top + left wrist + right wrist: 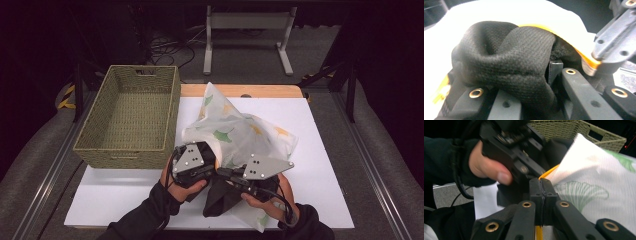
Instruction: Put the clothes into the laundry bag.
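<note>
Mesh bag (240,132), white with green and yellow leaves, lies on the white table (320,150) just right of the woven basket (130,115). Its long axis runs from the far peak toward the person, with the orange-edged mouth at the near end. The left gripper (192,162) is clamped on black cloth (506,62) at that mouth. The right gripper (541,190) pinches the bag's rim, jaws tight together.

A flat white rectangular surface (320,165) with a pale wooden far edge carries an empty olive-green woven rectangular basket (131,115) at its far left and a white leaf-printed mesh bag (240,132) crumpled near its middle.
</note>
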